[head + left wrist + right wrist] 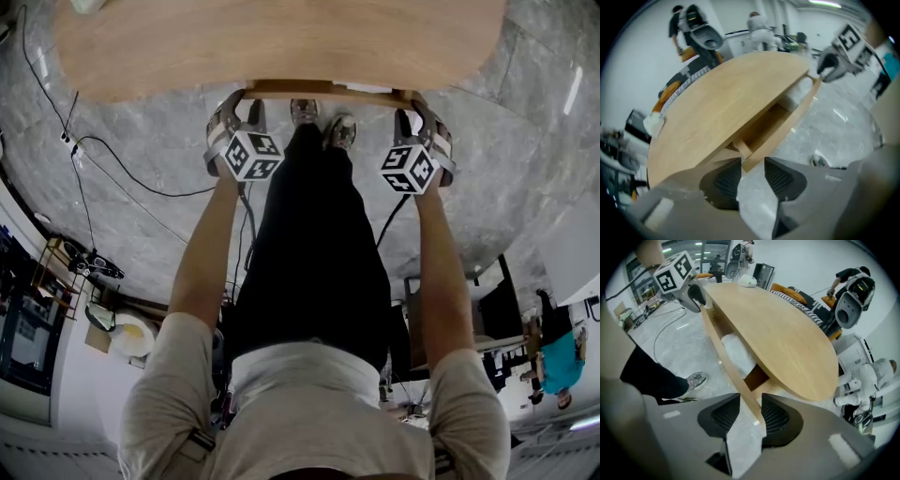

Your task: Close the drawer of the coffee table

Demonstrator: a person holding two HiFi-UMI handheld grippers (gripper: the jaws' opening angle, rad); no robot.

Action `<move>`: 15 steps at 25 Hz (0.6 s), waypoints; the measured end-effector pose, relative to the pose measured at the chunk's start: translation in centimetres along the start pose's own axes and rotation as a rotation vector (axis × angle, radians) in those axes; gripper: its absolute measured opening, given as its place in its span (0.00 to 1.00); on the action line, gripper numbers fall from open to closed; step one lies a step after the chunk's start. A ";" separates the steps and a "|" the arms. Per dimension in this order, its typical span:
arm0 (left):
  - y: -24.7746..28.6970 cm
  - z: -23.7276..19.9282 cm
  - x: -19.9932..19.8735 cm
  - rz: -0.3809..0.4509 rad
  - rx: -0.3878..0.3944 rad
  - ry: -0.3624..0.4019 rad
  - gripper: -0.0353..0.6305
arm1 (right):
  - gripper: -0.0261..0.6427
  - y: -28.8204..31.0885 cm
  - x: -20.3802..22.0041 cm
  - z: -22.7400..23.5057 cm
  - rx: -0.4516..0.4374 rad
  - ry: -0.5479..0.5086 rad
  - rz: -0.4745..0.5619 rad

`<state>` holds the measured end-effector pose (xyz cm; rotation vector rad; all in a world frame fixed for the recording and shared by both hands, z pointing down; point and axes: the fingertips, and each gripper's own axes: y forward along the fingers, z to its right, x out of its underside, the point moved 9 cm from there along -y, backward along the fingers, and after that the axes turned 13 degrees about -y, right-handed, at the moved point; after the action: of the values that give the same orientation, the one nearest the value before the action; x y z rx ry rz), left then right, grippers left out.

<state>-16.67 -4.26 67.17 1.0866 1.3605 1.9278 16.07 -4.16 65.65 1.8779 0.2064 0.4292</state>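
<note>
The oval wooden coffee table (281,42) has its drawer (328,91) pulled out toward me. In the head view my left gripper (244,98) is at the drawer front's left end and my right gripper (414,101) at its right end. In the left gripper view the left gripper (752,161) straddles the corner of the drawer front (787,126) with a gap at the pads, so it is open. The right gripper (751,399) also has the drawer front (726,362) running between its pads and looks open. A white bag (738,352) lies inside the drawer.
My legs and shoes (319,122) stand on the grey marble floor just before the drawer. Black cables (122,159) trail on the floor at left. A white object (654,123) sits on the tabletop's far end. People and machines (853,291) are beyond the table.
</note>
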 end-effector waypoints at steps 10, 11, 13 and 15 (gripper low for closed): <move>0.2 -0.2 0.2 -0.019 0.005 -0.281 0.31 | 0.33 0.1 0.3 0.1 0.078 0.202 -0.025; 0.2 -0.3 0.1 -0.016 0.006 -0.283 0.31 | 0.33 0.1 0.3 0.1 0.084 0.204 -0.023; 0.2 -0.4 -0.2 -0.010 0.004 -0.291 0.31 | 0.33 0.1 0.1 0.4 0.099 0.207 -0.020; 0.3 -0.5 -0.5 -0.004 -0.002 -0.299 0.31 | 0.33 0.2 0.0 0.8 0.115 0.207 -0.019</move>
<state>-16.85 -5.03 67.19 1.3097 1.1934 1.6816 16.34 -4.90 65.58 1.9417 0.3944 0.6101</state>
